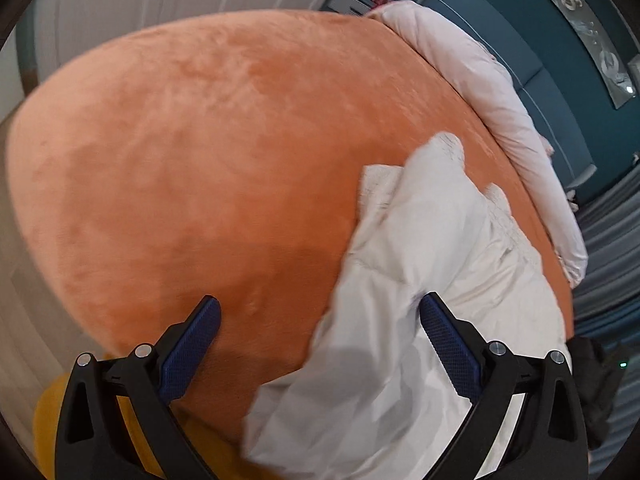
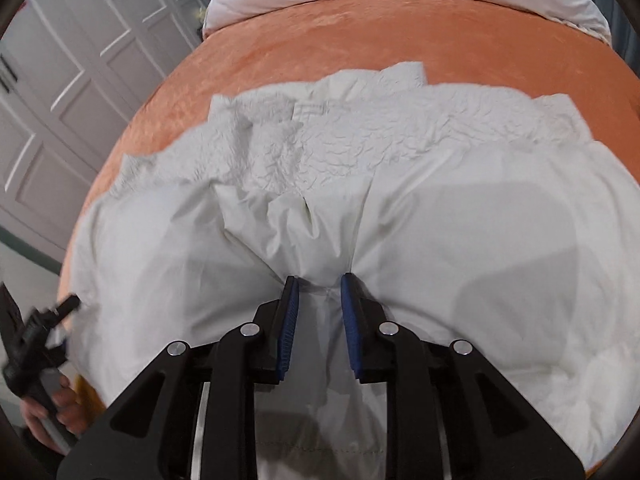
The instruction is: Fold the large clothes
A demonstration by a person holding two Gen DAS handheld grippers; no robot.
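Right claw (image 2: 319, 282) tilts steeply down, its 2 blue ribbed pads pinching a gathered fold of the crinkled white garment (image 2: 400, 200), which spreads ahead of it across the plush orange bed (image 2: 400, 36). Left claw (image 1: 319, 312) also angles down, spread wide and gripping nothing, garment edge under its right finger (image 1: 448, 344).

Right claw (image 2: 319, 280) pinched on bunched white garment (image 2: 460, 208) over orange bedspread (image 2: 320, 40).
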